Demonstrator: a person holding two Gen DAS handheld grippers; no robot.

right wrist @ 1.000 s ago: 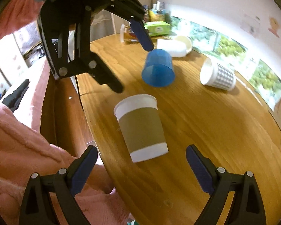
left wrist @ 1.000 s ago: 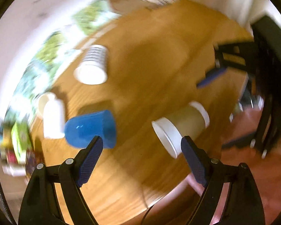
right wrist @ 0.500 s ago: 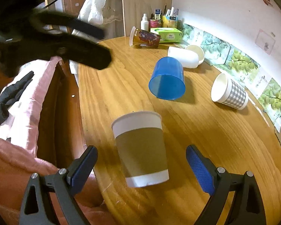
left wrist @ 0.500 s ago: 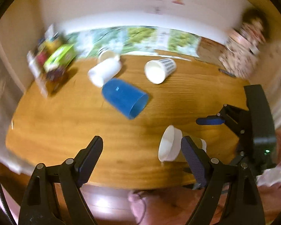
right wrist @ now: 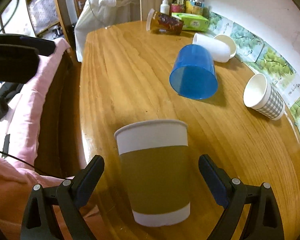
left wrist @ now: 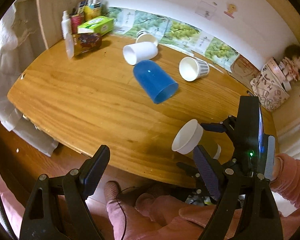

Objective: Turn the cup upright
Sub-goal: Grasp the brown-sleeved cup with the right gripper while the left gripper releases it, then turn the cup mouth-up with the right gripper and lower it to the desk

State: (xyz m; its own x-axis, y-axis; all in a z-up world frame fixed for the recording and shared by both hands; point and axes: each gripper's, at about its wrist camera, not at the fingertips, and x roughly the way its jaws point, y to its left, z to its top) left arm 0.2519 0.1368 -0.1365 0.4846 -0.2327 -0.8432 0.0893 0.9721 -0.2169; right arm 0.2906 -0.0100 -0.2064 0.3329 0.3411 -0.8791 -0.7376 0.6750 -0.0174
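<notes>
The right tool (right wrist: 151,172) straddles the paper cup (right wrist: 153,172), its jaws spread on either side of the brown sleeve with a gap showing on both, so nothing is clamped yet. A second ago the cup lay further ahead of this tool; now its body sits between the fingers near the front edge of the worktop (right wrist: 130,76), so I judge the grasp that must precede the flip is about to close. This view also shows the blue cup (right wrist: 194,74) and checked cup (right wrist: 264,98) lying on their sides, well apart from the target.

The left tool (left wrist: 150,170) hangs open and empty off the worktop's near edge, having swung away from the cups. Only this view shows the cup's white mouth (left wrist: 187,137) tilted up off the wood, with the right tool beside it
</notes>
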